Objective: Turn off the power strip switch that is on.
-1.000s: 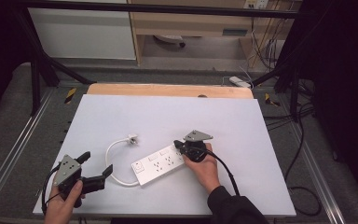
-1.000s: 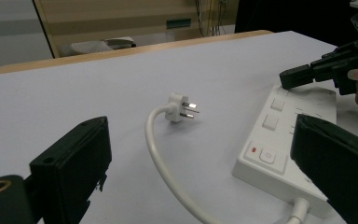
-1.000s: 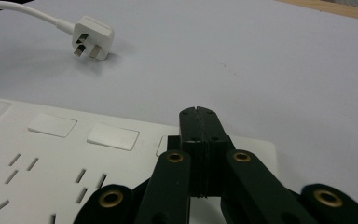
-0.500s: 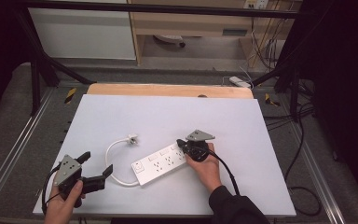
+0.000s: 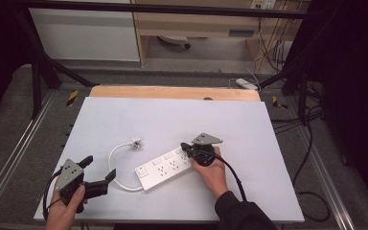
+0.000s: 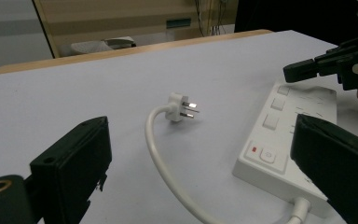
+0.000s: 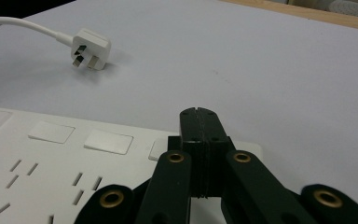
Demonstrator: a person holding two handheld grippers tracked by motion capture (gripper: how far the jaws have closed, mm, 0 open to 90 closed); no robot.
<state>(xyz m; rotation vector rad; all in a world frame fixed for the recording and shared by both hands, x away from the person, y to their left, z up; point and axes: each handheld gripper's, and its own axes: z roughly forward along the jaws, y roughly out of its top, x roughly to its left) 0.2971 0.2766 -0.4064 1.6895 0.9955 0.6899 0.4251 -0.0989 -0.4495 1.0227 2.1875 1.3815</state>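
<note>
My shut right gripper presses its tip on the strip's far-end switch, while the open left gripper waits beyond the strip's cord end.

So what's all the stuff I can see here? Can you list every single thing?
power strip: one, white, middle of the table, under the right gripper's tip
plug: one, white, lying on the table beyond the strip, prongs bare
cord: one, white, curving from the plug round to the strip's near end
table: one, white top with a wooden far edge
shelf unit: one, light wood, behind the table
cables: several, black, on the floor at the right
left gripper: one, black, jaws open, near left corner
right gripper: one, black, jaws shut, over the strip's switches
</note>
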